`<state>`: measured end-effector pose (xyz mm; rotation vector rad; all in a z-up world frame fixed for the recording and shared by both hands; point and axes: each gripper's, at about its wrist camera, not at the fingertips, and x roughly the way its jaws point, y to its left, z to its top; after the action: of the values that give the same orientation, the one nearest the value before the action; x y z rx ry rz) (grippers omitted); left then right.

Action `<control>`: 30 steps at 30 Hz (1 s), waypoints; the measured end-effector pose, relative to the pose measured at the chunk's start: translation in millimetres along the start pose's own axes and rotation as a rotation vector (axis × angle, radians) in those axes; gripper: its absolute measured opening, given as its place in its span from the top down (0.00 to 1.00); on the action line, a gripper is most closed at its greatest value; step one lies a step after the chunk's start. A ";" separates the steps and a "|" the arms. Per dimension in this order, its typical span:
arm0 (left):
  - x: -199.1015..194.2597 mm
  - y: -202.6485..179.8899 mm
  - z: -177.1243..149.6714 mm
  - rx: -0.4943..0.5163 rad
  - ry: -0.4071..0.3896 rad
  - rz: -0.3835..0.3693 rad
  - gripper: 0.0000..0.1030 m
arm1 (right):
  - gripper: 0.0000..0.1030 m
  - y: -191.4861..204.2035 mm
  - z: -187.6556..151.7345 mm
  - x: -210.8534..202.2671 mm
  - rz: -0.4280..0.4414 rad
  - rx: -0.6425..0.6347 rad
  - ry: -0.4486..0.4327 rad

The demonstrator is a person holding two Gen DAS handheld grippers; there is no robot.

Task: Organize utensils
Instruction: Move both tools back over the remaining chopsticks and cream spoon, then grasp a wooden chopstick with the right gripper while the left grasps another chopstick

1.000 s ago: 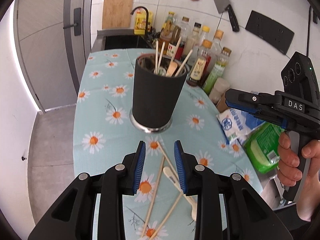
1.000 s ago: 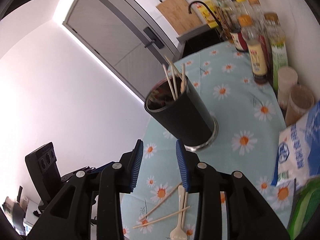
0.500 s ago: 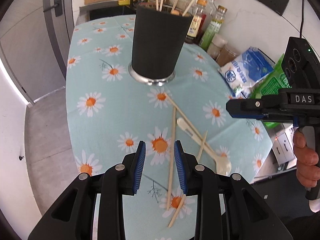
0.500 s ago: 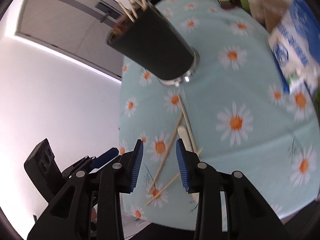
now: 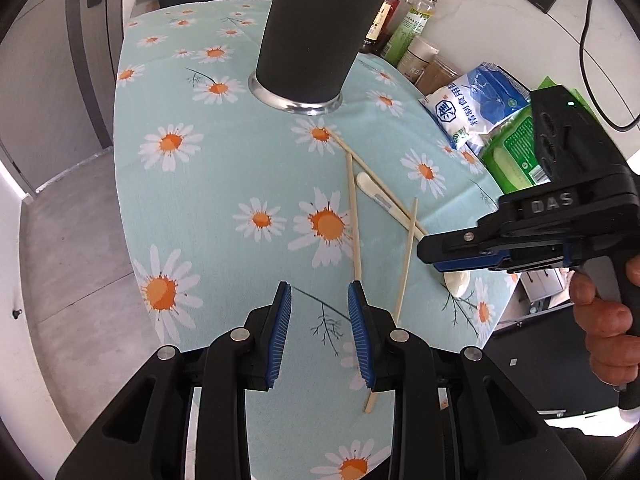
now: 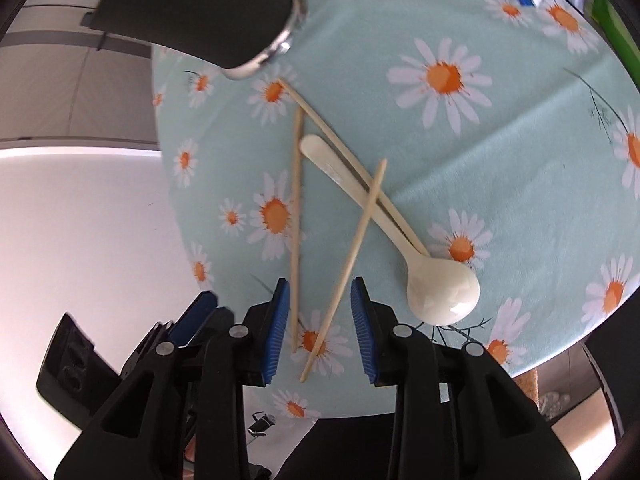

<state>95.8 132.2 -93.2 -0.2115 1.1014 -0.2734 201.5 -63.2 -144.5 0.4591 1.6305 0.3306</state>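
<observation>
Three wooden chopsticks (image 6: 297,216) and a white spoon (image 6: 442,286) lie crossed on the daisy tablecloth (image 5: 224,184), in front of a black utensil holder (image 5: 316,40) that has utensils in it. The chopsticks (image 5: 353,216) and the spoon handle (image 5: 376,196) also show in the left wrist view. My left gripper (image 5: 319,304) is open and empty, just left of the chopstick ends. My right gripper (image 6: 318,300) is open and empty above the near ends of two chopsticks; it also shows in the left wrist view (image 5: 460,252).
Sauce bottles (image 5: 404,12) stand behind the holder (image 6: 196,12). A blue-white bag (image 5: 476,100) and a green packet (image 5: 516,152) lie at the table's right. The table's near edge (image 6: 400,396) is just below the chopstick ends.
Both grippers have tilted down and moved closer to the chopsticks and spoon. The right gripper now hovers right over the chopstick ends. Both stay open.
</observation>
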 end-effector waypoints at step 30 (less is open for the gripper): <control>6.9 22.7 -4.6 0.019 0.014 -0.112 0.72 | 0.95 8.6 -1.6 16.9 -0.186 0.097 -0.060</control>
<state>97.2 151.4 -107.9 -0.2553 1.1026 -0.3852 199.5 -47.5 -155.0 0.3833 1.6216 0.0983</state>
